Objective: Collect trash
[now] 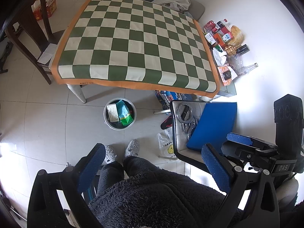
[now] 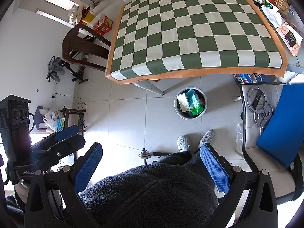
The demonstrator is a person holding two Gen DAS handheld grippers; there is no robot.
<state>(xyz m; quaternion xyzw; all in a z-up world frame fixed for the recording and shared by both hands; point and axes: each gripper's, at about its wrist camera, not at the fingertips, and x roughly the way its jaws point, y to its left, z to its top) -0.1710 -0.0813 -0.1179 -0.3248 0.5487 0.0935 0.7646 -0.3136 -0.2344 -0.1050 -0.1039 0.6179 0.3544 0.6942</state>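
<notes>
A: Start close in. What are the grippers doing?

B: The left gripper (image 1: pixel 153 163) has its blue pads spread wide with nothing between them. The right gripper (image 2: pixel 152 161) is the same, jaws apart and empty. Both hang above the person's fuzzy dark robe (image 1: pixel 152 195), on the near side of the bin. In the left wrist view the right gripper shows again at the lower right edge.

A: And just past the robe?

B: Two grey slippers (image 1: pixel 121 151) on the tiled floor (image 1: pixel 47 125), between the robe and the bin. To the right of the bin sits a chair (image 2: pixel 248 133) holding a blue pad (image 2: pixel 281 125) and some metal discs (image 2: pixel 257 98).

A: Where is the trash?

B: In the bin (image 1: pixel 120 113), a round grey one standing on the floor just in front of the table's near edge. Inside it lie a pale carton (image 1: pixel 112 112), a teal wrapper (image 1: pixel 121 107) and a green packet (image 1: pixel 127 120).

A: Beyond the bin?

B: The table (image 1: pixel 133 84), covered by a green and cream checked cloth (image 1: pixel 136 41) with an orange border. On the floor past the table's right edge, well apart from the bin, is a heap of boxes, packets and bottles (image 1: pixel 226 38), with a clear glass bottle (image 1: pixel 248 67) lying on its side. A dark wooden chair (image 2: pixel 83 45) stands at the table's left side.
</notes>
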